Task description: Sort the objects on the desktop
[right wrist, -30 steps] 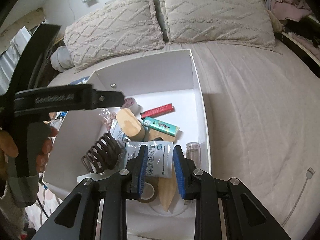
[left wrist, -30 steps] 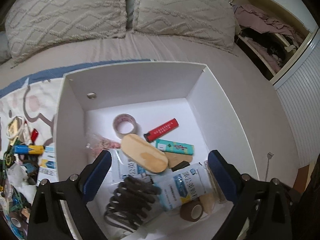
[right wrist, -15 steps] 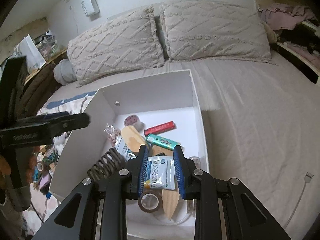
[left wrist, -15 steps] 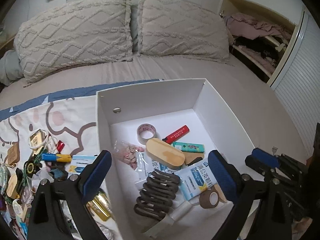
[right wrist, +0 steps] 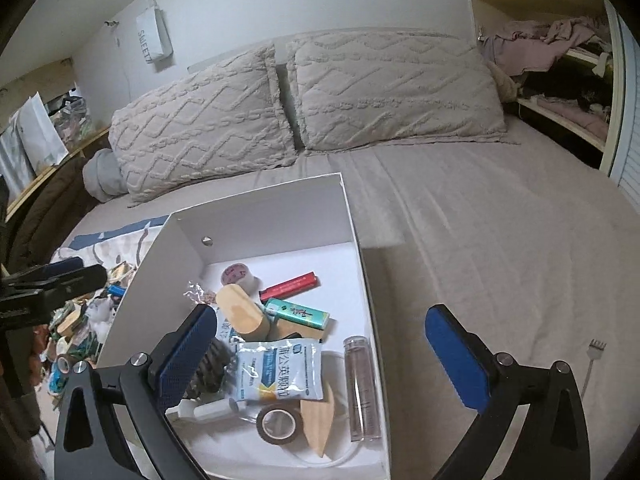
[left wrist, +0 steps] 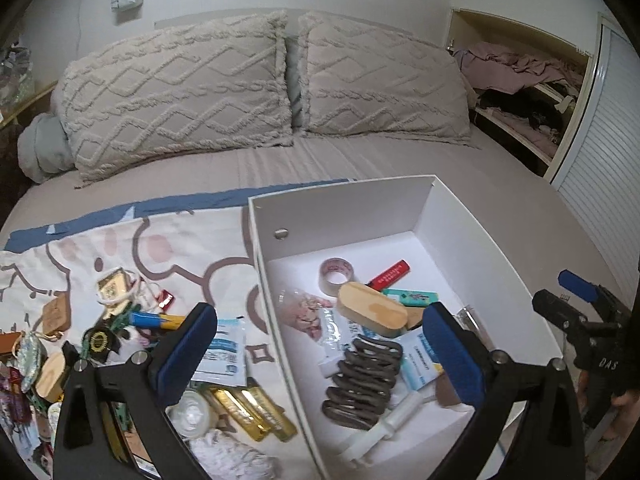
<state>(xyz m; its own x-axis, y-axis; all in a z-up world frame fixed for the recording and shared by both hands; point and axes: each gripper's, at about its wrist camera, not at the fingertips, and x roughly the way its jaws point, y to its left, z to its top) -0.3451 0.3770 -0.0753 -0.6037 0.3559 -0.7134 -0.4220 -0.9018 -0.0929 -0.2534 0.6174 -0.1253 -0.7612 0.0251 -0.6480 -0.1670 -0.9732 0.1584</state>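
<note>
The right hand-held gripper (right wrist: 320, 354) hangs over the near end of the white box (right wrist: 354, 216) with its jaws opening wide. The blue-and-white packet (right wrist: 280, 372) lies loose between them on the pile inside the box, and neither pad presses on it. Beside the packet lie a clear tube (right wrist: 362, 388), a brown tape roll (right wrist: 278, 424), a wooden wedge (right wrist: 318, 420), a green lighter (right wrist: 298, 312) and a red lighter (right wrist: 290, 285).

The left hand-held gripper (left wrist: 320, 354) is also opening, spread across the box's left wall (left wrist: 272, 300) and grasping nothing. Its left pad hangs over the patterned cloth (left wrist: 192, 240) on the bed (left wrist: 400, 160). Its right pad hangs over the box, near the dark coiled hair clip (left wrist: 362, 384). Unsorted clutter waits on the cloth: gold bars (left wrist: 244, 404), another packet (left wrist: 224, 354), a blue-and-yellow pen (left wrist: 154, 320) and a wooden block (left wrist: 54, 314).
</note>
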